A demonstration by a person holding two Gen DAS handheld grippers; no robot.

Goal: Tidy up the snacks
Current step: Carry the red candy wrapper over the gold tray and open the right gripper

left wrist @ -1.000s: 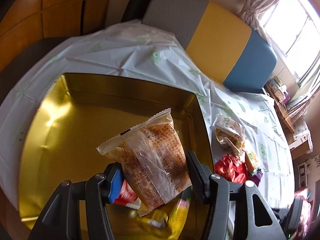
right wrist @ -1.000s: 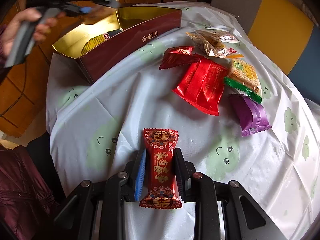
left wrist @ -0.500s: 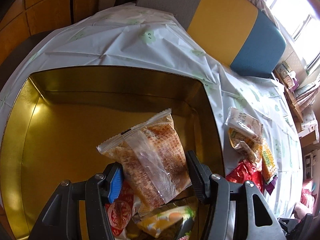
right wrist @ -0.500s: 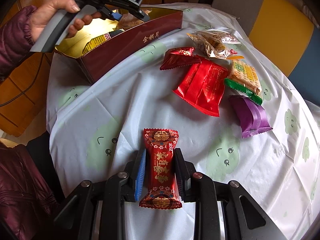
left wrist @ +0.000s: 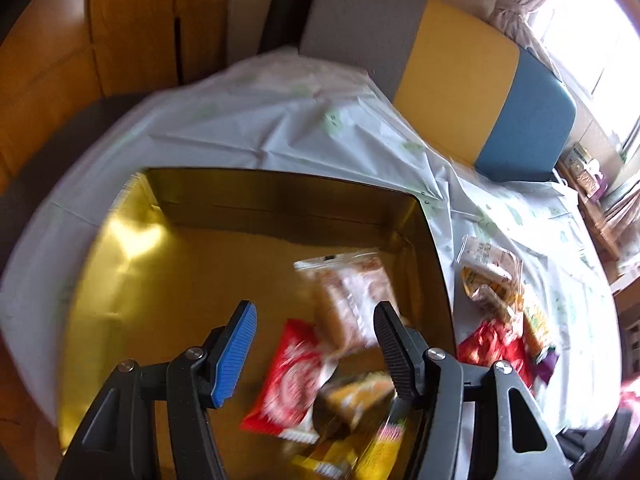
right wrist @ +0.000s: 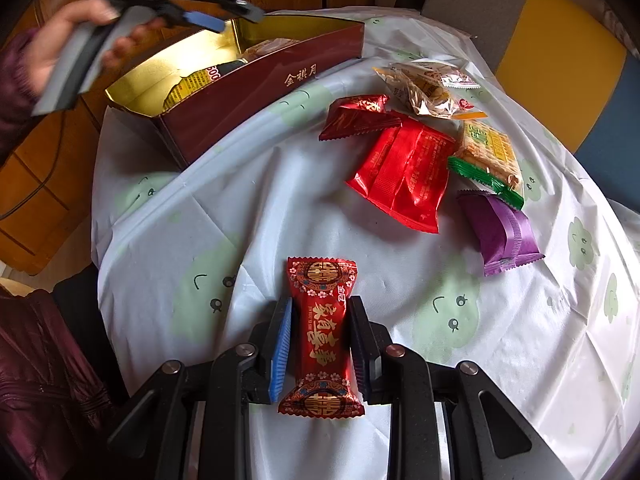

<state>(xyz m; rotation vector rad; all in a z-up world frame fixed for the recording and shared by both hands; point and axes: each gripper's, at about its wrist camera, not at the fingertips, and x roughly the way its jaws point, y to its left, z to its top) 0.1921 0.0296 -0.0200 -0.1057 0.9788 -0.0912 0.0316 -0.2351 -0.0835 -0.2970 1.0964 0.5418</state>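
My left gripper (left wrist: 314, 312) hangs over the gold-lined box (left wrist: 280, 184) with its jaws opening. The clear packet of brown crackers (left wrist: 348, 300) lies loose and blurred in the box below them, and neither pad presses on it. Next to it in the box are a red-and-white packet (left wrist: 292, 384) and yellow packets (left wrist: 360, 396). In the right wrist view a hand holds the left gripper (right wrist: 228, 20) above the box's maroon wall (right wrist: 260, 104). My right gripper (right wrist: 321, 304) is shut on a red and gold candy packet (right wrist: 322, 332) just over the tablecloth.
Several snacks lie on the cloth right of the box: a dark red packet (right wrist: 360, 118), a bright red packet (right wrist: 404, 172), a clear packet (right wrist: 428, 88), a green-edged cracker packet (right wrist: 488, 156) and a purple packet (right wrist: 500, 232). A grey, yellow and blue chair back (left wrist: 460, 80) stands behind the table.
The left jaws have spread and the clear cracker packet has dropped from them into the box. The left gripper dipped toward the box, then came back up. The right gripper has not moved.
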